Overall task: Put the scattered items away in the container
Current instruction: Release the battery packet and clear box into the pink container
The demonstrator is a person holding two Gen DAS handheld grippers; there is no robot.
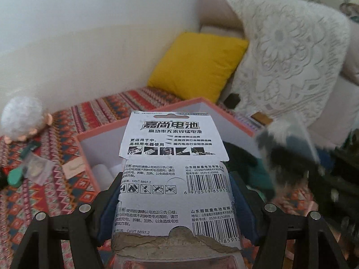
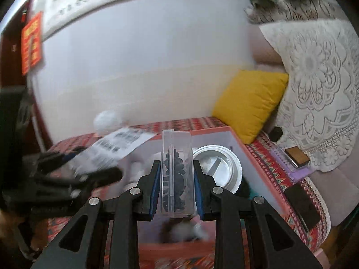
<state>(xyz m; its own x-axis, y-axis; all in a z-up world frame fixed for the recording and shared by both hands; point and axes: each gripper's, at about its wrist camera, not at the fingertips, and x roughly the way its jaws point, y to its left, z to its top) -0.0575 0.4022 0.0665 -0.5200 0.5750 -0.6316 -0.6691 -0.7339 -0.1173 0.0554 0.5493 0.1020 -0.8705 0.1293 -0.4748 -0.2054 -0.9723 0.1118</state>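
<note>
While gripped, battery card (image 1: 174,179) reads 嘉尚电池, barcode perhaps 6970519…

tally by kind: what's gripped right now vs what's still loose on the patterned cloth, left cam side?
Held battery card: 1
Held clear plastic case: 1
Loose fluffy white toy: 1
Loose green-handled tool: 1
Loose clear packet: 1
Loose beige card: 1
Total: 6

Right hand-held gripper (image 2: 176,179) clamps clear plastic case (image 2: 176,157) w/ dark bits, upright over pink box (image 2: 258,163); metal tin (image 2: 221,168) inside.
</note>
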